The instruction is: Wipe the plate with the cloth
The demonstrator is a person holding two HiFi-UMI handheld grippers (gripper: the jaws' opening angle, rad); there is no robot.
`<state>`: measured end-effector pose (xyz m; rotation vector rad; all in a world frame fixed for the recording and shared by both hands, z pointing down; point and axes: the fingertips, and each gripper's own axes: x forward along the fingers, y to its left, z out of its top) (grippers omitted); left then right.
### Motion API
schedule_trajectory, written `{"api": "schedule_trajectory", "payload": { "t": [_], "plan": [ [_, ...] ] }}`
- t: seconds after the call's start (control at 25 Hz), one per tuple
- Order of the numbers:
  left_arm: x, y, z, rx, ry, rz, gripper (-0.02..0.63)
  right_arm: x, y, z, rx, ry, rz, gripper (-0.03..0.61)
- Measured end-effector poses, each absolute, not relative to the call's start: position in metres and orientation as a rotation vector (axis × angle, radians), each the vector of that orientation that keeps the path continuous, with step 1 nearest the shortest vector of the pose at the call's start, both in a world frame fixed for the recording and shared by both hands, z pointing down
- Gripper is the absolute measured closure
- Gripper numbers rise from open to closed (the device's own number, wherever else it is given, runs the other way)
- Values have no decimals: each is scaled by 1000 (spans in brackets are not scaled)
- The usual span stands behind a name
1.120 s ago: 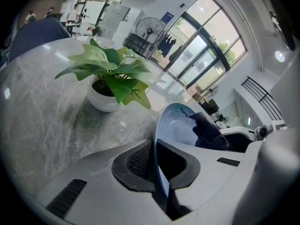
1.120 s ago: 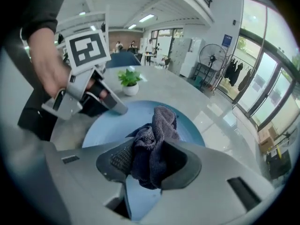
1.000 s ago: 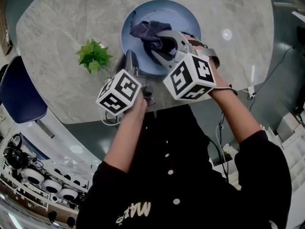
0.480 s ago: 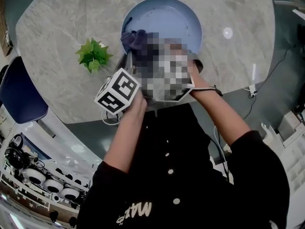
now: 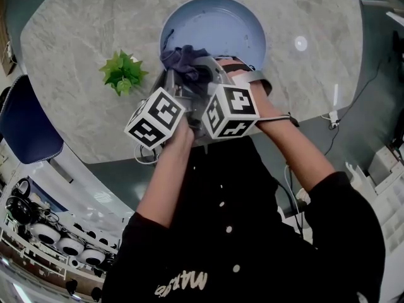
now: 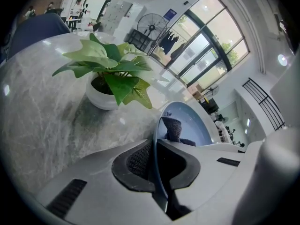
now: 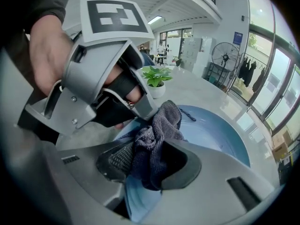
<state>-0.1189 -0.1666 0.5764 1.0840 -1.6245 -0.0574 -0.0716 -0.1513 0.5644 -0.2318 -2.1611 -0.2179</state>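
The left gripper is clamping the near-left rim of the blue plate. Its fingers are pressing together on that thin edge, which is running straight between the pads. The right gripper is pinching a bunched dark cloth, with its fingers closing on the folds. The cloth is resting on the near-left part of the plate, just beside the clamped rim. The plate is sitting on the grey table, close to the edge nearest the person.

Risks noted:
- The two grippers are working very close together. A wiping stroke toward the left is likely to drive the right gripper or the cloth into the left one and jar the plate.
- The hold on the plate is covering only a narrow strip of rim. Downward pressure from the cloth could be enough to make the plate pivot or slip out.
- The plate is lying near the table edge, so a pull toward the person could be dragging it off.
- The cloth is wadded, so little of it is touching the plate and patches may go unwiped.
- The small potted plant is standing near the left gripper and could be knocked.
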Motion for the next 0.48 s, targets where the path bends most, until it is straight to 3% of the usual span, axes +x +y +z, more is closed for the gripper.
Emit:
{"api": "schedule_trajectory", "payload": {
  "t": [0.48],
  "plan": [
    [-118, -167, 575, 1105, -1636, -31, 584, -24, -146, 568, -374, -2034, -328, 439]
  ]
}}
